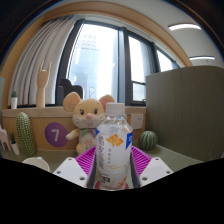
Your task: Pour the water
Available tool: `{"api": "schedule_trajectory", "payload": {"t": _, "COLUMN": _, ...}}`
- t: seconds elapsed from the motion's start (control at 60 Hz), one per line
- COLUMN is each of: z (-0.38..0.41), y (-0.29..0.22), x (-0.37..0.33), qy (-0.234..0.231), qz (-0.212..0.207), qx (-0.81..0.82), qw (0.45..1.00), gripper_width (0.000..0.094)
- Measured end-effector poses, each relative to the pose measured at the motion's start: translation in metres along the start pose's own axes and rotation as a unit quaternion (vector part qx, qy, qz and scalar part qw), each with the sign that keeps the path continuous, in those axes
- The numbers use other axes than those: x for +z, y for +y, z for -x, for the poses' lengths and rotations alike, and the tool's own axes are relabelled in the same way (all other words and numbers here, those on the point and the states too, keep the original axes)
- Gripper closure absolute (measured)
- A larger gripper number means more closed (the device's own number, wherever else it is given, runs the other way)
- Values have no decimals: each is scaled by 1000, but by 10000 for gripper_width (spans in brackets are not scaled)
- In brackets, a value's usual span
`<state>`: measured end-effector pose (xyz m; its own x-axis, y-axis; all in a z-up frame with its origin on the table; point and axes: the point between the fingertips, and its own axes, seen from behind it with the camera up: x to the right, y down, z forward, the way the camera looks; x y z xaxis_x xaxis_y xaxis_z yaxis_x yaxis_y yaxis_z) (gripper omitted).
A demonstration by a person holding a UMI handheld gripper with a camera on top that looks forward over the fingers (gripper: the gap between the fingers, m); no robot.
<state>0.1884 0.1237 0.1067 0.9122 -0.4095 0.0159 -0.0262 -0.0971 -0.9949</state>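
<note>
Water bottle (115, 148) was the task item, but going big to small: window (100, 55) filled the back of the view, tall buildings hazy behind the glass, curtain (50, 55) bunched at one side. Grey partition (190, 105) stood off to the other side. Ledge (45, 128) ran under the window with a purple round number mark on its face. Plush mouse (86, 117) sat on it, right behind the bottle. Tall green cactus toy (25, 132) stood beside the ledge, small round cactus (148, 140) sat on the far side of the bottle.

Bottle stood upright between the two fingers of the gripper (113, 170), clear plastic, white cap on, printed label facing the camera. Pink pads (87, 163) sat close against both sides of the bottle body, looked like contact on each side, so gripper read as closed on the bottle. Bottle base was hidden, so couldn't tell if it was lifted or resting on a surface.

Judgement on the step: bottle grasped, pour not started. No cup or receiving vessel visible anywhere. Cap appeared on, so it would need to come off before any water flows. To do it well: keep squeeze firm but not crushing the thin plastic, keep bottle upright while moving, tilt slowly over the target.
</note>
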Motion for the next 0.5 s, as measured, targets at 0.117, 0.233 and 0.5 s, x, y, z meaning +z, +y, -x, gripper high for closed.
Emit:
{"api": "schedule_trajectory", "payload": {"t": 0.117, "z": 6, "y": 16, "x": -3, "qy": -24, "qz": 35, "qx": 5, "qw": 999, "gripper_width": 260}}
{"api": "schedule_trajectory", "payload": {"t": 0.233, "z": 4, "y": 28, "x": -20, "qy": -28, "qz": 55, "qx": 2, "qw": 998, "gripper_width": 236}}
{"api": "schedule_trajectory", "payload": {"t": 0.5, "z": 22, "y": 52, "x": -113, "qy": -42, "qz": 96, "qx": -15, "qw": 994, "gripper_width": 167}}
